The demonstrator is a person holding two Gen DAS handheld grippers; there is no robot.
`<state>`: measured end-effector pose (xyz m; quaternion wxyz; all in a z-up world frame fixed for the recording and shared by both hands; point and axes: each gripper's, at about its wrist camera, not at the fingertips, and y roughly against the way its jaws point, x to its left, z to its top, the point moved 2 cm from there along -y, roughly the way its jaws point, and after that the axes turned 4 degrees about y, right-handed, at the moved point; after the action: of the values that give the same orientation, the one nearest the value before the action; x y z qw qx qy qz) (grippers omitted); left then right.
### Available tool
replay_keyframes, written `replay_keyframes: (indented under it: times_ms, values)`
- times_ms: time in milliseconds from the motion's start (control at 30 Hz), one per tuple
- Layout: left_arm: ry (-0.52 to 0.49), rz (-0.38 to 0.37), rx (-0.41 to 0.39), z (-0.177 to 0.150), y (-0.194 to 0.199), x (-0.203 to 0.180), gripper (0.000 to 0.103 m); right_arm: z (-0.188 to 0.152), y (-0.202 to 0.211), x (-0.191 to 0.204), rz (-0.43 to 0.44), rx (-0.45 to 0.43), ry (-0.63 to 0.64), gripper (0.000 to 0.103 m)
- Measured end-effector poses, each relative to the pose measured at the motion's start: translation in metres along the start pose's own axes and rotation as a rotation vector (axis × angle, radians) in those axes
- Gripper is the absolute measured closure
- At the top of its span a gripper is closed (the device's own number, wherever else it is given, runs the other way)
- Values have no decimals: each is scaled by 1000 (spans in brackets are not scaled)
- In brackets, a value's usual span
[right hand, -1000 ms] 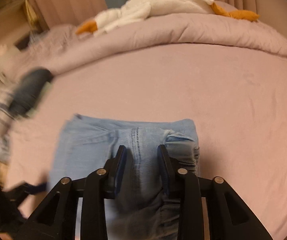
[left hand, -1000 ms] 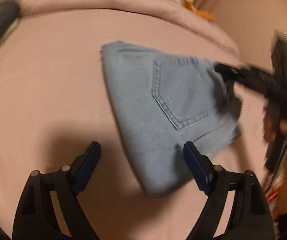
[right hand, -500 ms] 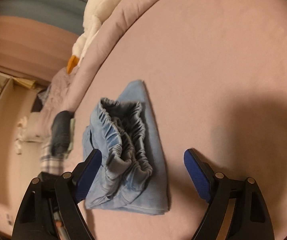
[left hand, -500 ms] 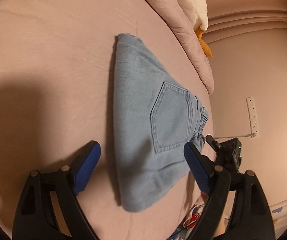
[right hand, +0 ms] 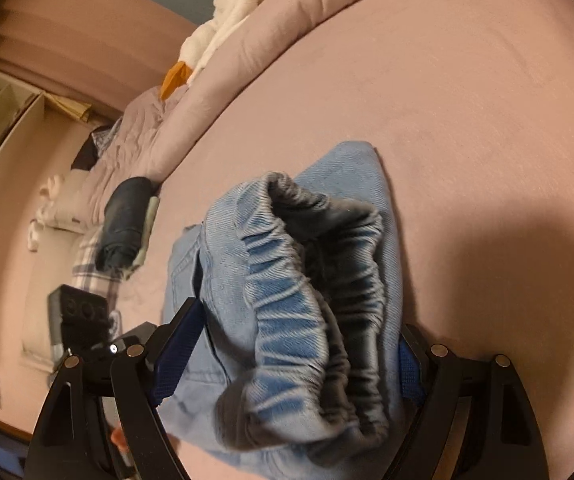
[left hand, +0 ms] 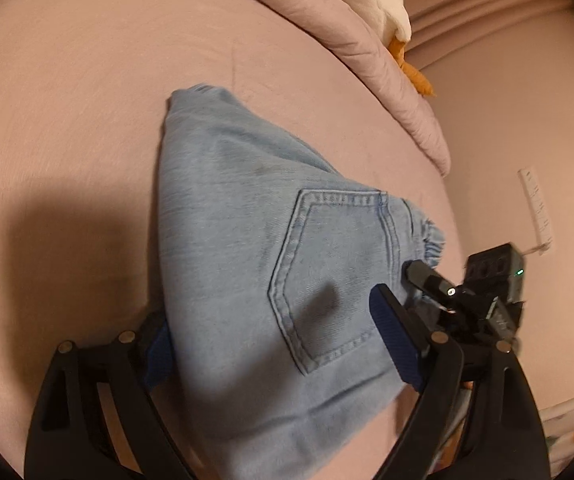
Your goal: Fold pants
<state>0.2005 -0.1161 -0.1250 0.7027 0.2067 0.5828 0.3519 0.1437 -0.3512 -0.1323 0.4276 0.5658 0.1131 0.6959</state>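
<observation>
A pink bed (left hand: 87,80) with a rolled duvet (left hand: 387,64) at its far edge; pink wall (left hand: 487,120) beyond.

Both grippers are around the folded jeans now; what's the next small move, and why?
Probably close both and lift. The left gripper and right gripper, whose jaws have just been opening, stand open, straddling opposite ends of the folded jeans on the bed.

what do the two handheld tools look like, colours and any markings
Both tools look alike: the left tool and the right tool have black angular plastic fingers with silver pivot rivets and dark blue ribbed pads on the inner faces. Seen from the left wrist view, the right tool's black camera block shows a small green light.
</observation>
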Motion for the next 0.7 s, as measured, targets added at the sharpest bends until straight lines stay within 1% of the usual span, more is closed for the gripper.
replay_keyframes:
  times_ms: [100,200,433,700]
  values:
    - [-56,43,-10,-3,-3,-4,17,1,1,-2,7,-2,2,19]
    - [-83,63,-14,-5,-5,-4,17,0,2,-7,7,2,2,21]
    - [-123,90,-21,-7,-8,-5,17,0,3,-6,3,2,4,21]
    - [-136,100,-24,-8,-9,-8,17,-1,3,-6,8,-1,7,21]
